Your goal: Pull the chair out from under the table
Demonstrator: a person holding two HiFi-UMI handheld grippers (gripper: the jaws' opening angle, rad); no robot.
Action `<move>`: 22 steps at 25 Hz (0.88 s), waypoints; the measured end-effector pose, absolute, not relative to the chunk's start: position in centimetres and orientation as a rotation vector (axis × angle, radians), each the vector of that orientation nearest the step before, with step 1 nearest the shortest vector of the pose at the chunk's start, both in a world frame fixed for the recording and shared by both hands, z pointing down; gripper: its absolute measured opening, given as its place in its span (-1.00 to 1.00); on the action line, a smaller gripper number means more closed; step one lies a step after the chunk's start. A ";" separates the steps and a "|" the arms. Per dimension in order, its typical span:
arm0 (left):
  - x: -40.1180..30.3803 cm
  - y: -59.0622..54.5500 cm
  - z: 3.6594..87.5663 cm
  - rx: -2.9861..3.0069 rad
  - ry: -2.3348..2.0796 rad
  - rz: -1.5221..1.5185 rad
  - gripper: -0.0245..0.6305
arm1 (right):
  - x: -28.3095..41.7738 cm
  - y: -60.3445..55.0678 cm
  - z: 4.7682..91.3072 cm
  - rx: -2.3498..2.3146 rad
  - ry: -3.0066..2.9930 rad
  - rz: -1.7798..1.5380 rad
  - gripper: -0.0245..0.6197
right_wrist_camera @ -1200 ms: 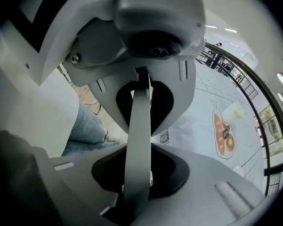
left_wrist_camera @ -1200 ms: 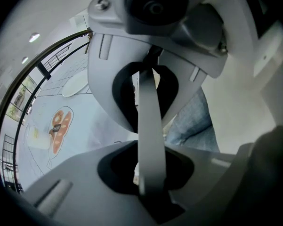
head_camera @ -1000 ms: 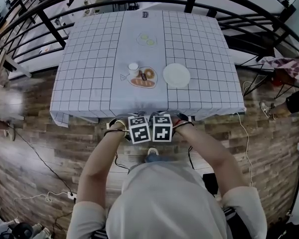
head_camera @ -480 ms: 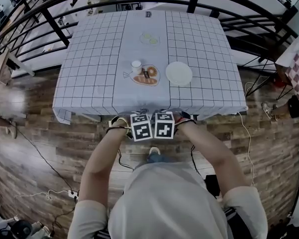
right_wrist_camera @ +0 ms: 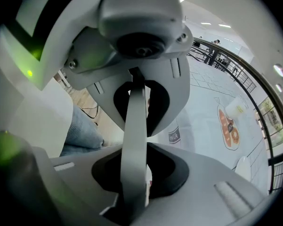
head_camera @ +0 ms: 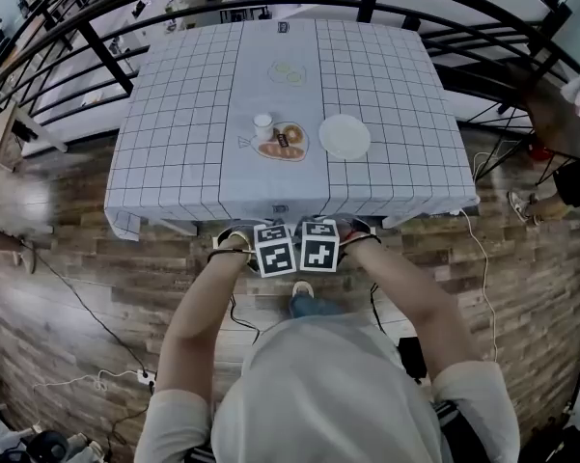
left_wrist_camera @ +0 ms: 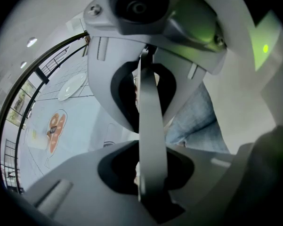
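In the head view my left gripper (head_camera: 274,256) and right gripper (head_camera: 317,251) stand side by side, pointing steeply down, just in front of the near edge of the table (head_camera: 174,114). The chair itself is hidden there under the marker cubes and my arms. In the left gripper view a thin grey rail (left_wrist_camera: 148,93), the top edge of the chair back, runs between the jaws of my left gripper (left_wrist_camera: 150,149), which is shut on it. The right gripper view shows the same rail (right_wrist_camera: 135,121) clamped in my right gripper (right_wrist_camera: 134,166).
The table carries a checked cloth with a white plate (head_camera: 344,136), a white cup (head_camera: 262,125) and a printed food picture (head_camera: 285,144). A black railing (head_camera: 96,46) curves behind it. Cables (head_camera: 77,316) lie on the wooden floor. A person (head_camera: 569,177) stands at the right edge.
Both grippers keep their grip and stay together at the table's near edge. The head view has shifted slightly, and the person at the right edge has moved.
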State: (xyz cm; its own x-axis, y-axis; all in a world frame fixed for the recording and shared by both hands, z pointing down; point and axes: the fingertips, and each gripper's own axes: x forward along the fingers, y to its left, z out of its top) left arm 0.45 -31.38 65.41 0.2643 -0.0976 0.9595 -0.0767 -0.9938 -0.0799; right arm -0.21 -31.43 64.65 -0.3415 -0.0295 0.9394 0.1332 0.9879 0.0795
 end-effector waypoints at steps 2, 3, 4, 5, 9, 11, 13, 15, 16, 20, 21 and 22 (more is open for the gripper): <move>0.4 -30.9 65.4 -2.481 0.170 -1.889 -0.70 | -0.2 -31.0 64.6 -0.069 -1.915 -0.165 -0.70; 0.4 -30.7 65.4 -2.480 0.170 -1.891 -0.70 | -0.2 -30.8 64.7 -0.068 -1.915 -0.165 -0.70; 0.4 -30.4 65.5 -2.480 0.170 -1.893 -0.70 | -0.1 -30.5 64.7 -0.067 -1.916 -0.165 -0.70; 0.5 -30.1 65.5 -2.481 0.171 -1.893 -0.70 | -0.1 -30.2 64.7 -0.067 -1.916 -0.165 -0.70; 0.6 -29.3 65.4 -2.488 0.178 -1.889 -0.70 | 0.0 -29.3 64.6 -0.066 -1.913 -0.165 -0.70; 0.7 -28.8 65.4 -2.487 0.179 -1.891 -0.70 | 0.1 -28.9 64.7 -0.065 -1.913 -0.164 -0.70; 0.8 -28.4 65.5 -2.485 0.179 -1.889 -0.70 | 0.2 -28.4 64.7 -0.063 -1.914 -0.162 -0.70; 0.8 -27.9 65.5 -2.485 0.179 -1.886 -0.69 | 0.3 -28.0 64.7 -0.061 -1.913 -0.160 -0.70; 0.9 -27.7 65.5 -2.486 0.179 -1.884 -0.69 | 0.3 -27.7 64.7 -0.060 -1.912 -0.159 -0.70; 0.9 -26.6 65.5 -2.488 0.184 -1.885 -0.69 | 0.4 -26.6 64.7 -0.064 -1.910 -0.156 -0.70; 0.9 -26.3 65.5 -2.486 0.185 -1.884 -0.69 | 0.4 -26.3 64.7 -0.064 -1.910 -0.156 -0.70; 0.9 -26.1 65.4 -2.485 0.186 -1.882 -0.69 | 0.4 -26.1 64.7 -0.062 -1.911 -0.157 -0.70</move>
State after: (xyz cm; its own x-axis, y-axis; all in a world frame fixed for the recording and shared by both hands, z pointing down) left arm 0.94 -26.12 65.45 0.2666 -0.1060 0.9580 -0.0837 -0.9927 -0.0866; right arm 0.37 -26.11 64.67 -0.3394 -0.0338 0.9401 0.1196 0.9897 0.0787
